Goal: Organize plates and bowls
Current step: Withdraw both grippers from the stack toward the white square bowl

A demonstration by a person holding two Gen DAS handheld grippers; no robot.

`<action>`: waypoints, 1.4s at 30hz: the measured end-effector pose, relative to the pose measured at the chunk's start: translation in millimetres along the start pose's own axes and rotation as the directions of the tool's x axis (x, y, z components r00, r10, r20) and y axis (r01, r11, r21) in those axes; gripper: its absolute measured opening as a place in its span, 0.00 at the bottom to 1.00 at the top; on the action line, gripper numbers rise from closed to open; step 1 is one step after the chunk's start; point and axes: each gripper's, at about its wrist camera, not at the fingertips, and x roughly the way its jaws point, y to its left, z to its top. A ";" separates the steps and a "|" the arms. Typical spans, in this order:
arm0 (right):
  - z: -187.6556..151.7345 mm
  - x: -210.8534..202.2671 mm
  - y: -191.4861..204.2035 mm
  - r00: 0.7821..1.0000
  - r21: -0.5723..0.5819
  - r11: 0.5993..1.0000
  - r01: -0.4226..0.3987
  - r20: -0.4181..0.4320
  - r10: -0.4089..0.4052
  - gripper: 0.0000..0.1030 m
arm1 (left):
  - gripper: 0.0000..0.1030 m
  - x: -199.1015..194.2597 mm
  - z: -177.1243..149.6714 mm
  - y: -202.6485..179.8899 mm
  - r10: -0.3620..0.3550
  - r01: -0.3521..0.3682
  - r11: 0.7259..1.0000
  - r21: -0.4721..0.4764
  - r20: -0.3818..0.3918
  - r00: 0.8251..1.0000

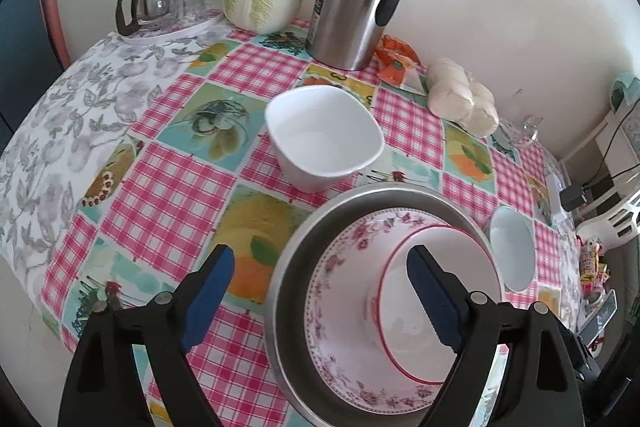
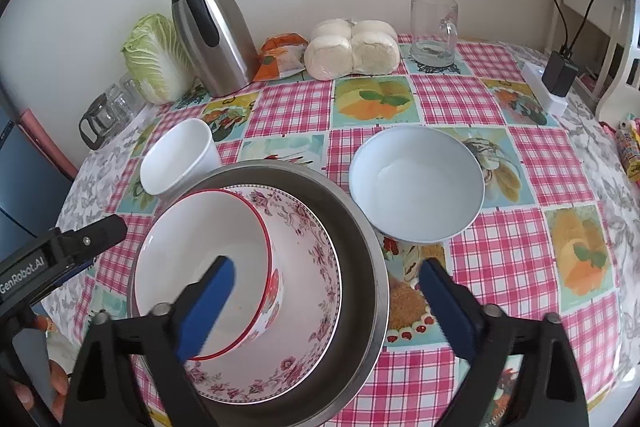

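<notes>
- Left wrist view: left gripper [image 1: 320, 291] hangs over the table edge, jaws spread wide, gripping nothing; its right blue pad [image 1: 434, 301] overlaps the red-rimmed bowl in the picture, contact cannot be told.
- Stack: red-rimmed bowl [image 1: 432, 307] sits tilted inside a floral bowl [image 1: 340, 307], which rests inside a steel basin [image 1: 292, 267] on the checked tablecloth [image 1: 168, 187].
- Loose items: a squarish white bowl [image 1: 324, 135] stands just behind the basin; a round white bowl [image 1: 512, 247] stands to the basin's right, apart from it.
- Right wrist view: right gripper [image 2: 326, 303] has its jaws spread, holding nothing; the left pad lies over the red-rimmed bowl [image 2: 200, 259], the right pad over bare cloth beside the basin [image 2: 360, 227].
- Same view: round white bowl [image 2: 416, 187] is close beside the basin's rim, squarish white bowl [image 2: 176, 159] just behind it.
- Background along the wall: thermos jug [image 2: 212, 31], cabbage [image 2: 156, 59], bagged buns [image 2: 352, 51], glass mug [image 2: 434, 31].
</notes>
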 end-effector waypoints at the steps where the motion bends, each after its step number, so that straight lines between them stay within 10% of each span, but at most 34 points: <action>1: -0.2 0.1 0.0 1.000 0.000 1.000 0.002 0.001 -0.002 1.00 | 0.91 -0.3 0.1 0.9 0.015 -0.015 1.000 0.000 0.007 1.000; 42: 24.9 -15.6 34.0 1.000 0.001 1.000 0.028 -0.005 -0.028 1.00 | 1.00 -3.2 57.9 62.3 0.021 -0.017 0.997 -0.072 0.055 0.998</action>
